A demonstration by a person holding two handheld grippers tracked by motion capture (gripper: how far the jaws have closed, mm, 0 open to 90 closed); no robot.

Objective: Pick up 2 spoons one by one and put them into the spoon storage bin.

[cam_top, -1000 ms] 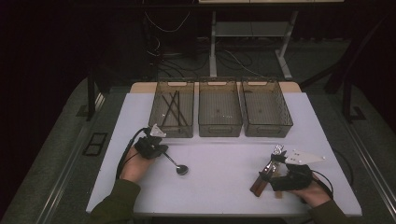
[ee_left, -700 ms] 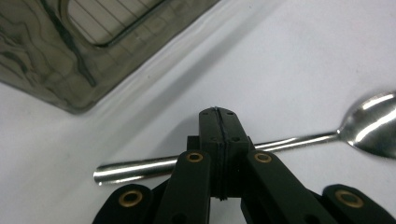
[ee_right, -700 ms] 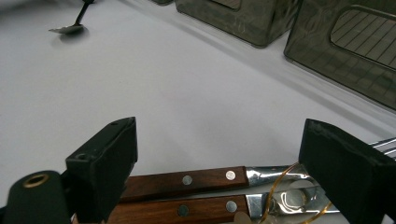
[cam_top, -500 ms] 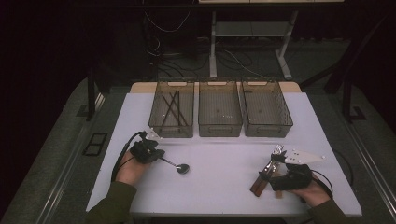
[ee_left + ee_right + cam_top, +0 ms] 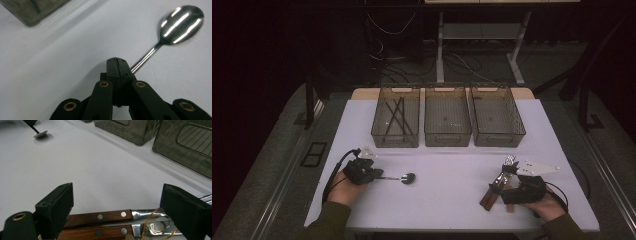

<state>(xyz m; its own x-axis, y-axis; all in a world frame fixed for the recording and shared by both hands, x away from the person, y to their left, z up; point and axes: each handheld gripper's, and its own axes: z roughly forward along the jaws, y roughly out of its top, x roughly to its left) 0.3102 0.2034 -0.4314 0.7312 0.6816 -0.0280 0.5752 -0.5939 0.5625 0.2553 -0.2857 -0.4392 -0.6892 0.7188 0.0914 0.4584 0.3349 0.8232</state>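
A metal spoon [image 5: 404, 178] [image 5: 181, 23] lies on the white table [image 5: 452, 170], its bowl pointing right. My left gripper [image 5: 373, 175] [image 5: 117, 62] is shut on the end of the handle, jaws pressed together. At the near right lies a bundle of wooden-handled cutlery [image 5: 492, 192] [image 5: 100, 216] tied with a thin gold wire, its metal ends pointing towards the bins. My right gripper [image 5: 503, 189] [image 5: 117, 195] stands open astride the bundle, one jaw on each side.
Three dark see-through bins stand in a row at the back of the table. The left bin [image 5: 395, 142] holds several black sticks. The middle bin [image 5: 447, 140] and the right bin [image 5: 499, 141] look empty. Cables trail from both grippers.
My left hand has drawn back toward the near left edge, swinging the spoon's handle round while the bowl stayed in place. The right gripper has not moved.
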